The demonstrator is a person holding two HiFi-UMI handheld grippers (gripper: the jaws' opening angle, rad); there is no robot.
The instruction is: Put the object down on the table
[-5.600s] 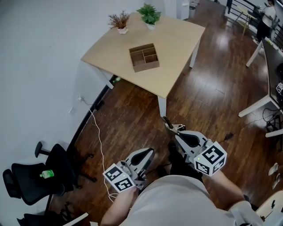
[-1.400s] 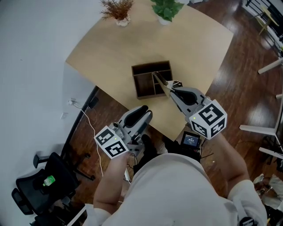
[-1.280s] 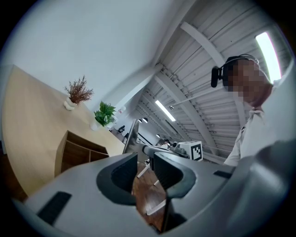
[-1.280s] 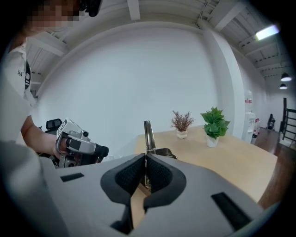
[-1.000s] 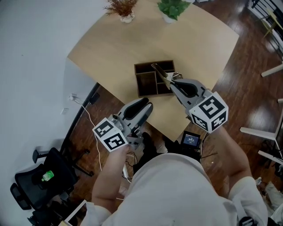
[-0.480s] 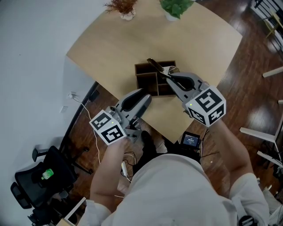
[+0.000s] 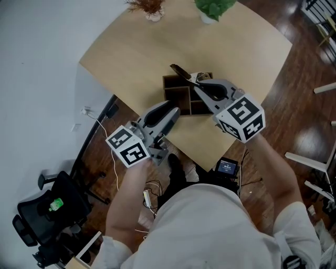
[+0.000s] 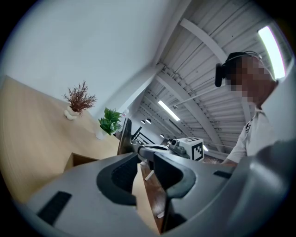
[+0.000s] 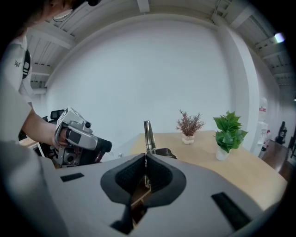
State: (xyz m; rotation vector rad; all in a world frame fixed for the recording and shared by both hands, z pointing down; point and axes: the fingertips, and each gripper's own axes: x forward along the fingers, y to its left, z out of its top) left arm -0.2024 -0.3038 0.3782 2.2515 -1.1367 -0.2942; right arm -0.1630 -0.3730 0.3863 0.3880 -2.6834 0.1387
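- We have walked up to the table [image 7: 126, 47]. Over the last second the right gripper [image 7: 197, 84] has swung from above the middle of the wooden box [image 7: 167, 90] toward its far left corner.
- Its jaws are clamped tight on a thin dark utensil [image 7: 179, 73], which sticks out past them. The tip now reaches over the box's far rim.
- We judge the carry is nearly done and only the lowering remains. Whether the utensil touches anything yet, we cannot tell.
- The left gripper [image 7: 170, 111] hangs over the table's near edge with a narrow gap between its jaws and nothing in it.
- The box sits close to the near edge, so room there is tight. Bare table opens left of and beyond the box, up to the dried plant [image 7: 149, 6] and green plant [image 7: 212, 8] at the far edge.
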